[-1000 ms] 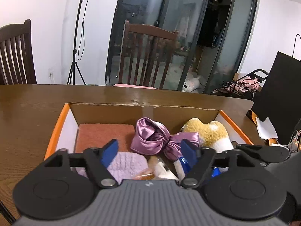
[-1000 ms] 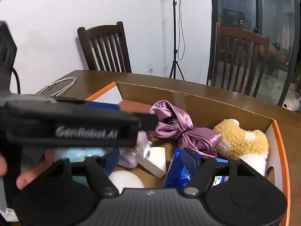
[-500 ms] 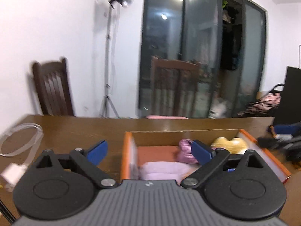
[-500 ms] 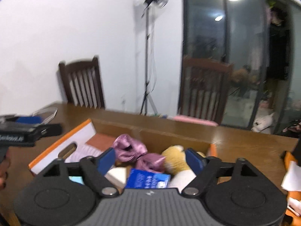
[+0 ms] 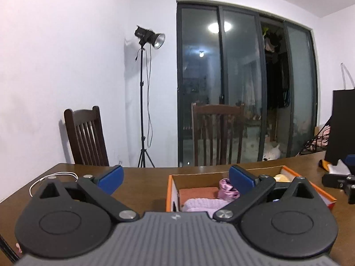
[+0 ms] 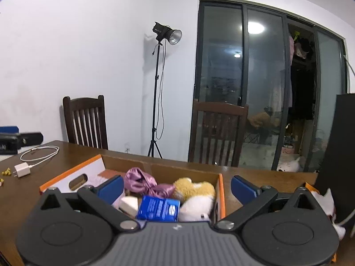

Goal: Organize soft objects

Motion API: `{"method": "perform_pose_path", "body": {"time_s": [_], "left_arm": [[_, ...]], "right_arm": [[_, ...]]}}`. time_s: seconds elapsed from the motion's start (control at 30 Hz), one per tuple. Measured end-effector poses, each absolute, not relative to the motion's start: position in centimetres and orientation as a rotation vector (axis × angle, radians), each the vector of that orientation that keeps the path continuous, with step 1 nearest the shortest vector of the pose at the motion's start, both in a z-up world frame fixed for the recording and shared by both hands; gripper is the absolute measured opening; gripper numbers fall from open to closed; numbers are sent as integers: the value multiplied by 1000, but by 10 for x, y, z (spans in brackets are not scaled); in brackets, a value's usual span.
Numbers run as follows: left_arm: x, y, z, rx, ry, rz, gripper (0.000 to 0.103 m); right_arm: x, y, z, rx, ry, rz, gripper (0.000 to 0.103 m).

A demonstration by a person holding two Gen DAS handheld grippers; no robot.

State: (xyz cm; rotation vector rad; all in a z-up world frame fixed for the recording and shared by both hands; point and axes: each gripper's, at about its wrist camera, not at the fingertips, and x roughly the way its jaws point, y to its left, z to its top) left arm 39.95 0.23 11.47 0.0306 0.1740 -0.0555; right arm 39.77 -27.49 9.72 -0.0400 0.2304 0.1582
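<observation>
Since the purple satin bow (image 6: 144,182), yellow plush toy (image 6: 193,187) and lilac knit (image 5: 204,204) lie in the orange-rimmed cardboard box (image 6: 68,174), sorting seems done; both the left tool (image 5: 175,178) and right tool (image 6: 176,187) gape empty above the worktop (image 5: 144,184).

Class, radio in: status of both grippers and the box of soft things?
Left gripper open, empty. Right gripper open, empty. Cardboard box holds satin bow, plush toy. Nothing blocking.

Left gripper (image 5: 175,178) is up and level, blue-padded fingers (image 5: 111,178) spread wide, nothing between them. Right gripper (image 6: 177,187) sits the same way: jaws fully apart, blue pads (image 6: 243,189) bare, empty grasp. Both point forward and slightly down over the table, each black linkage splayed out to either side of its grey body.
</observation>
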Motion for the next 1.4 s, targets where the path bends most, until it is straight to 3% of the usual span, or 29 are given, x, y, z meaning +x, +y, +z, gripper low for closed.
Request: {"method": "perform_pose_path", "body": {"time_s": [0.3,0.8,1.07,1.4], "left_arm": [[317,-13,108,12,115,-82,103],[153,-16,71,1,67,-74,103],[78,10,37,-64,145,-15,103],[67,19,16,-39,202,12,103]], "right_arm": [[323,-286,102,-10,160,130,103],[168,-254,49,-30,116,193,103],[77,-244,28,36,102,209,103],[42,-236,-12,47,148,219,103]]}}
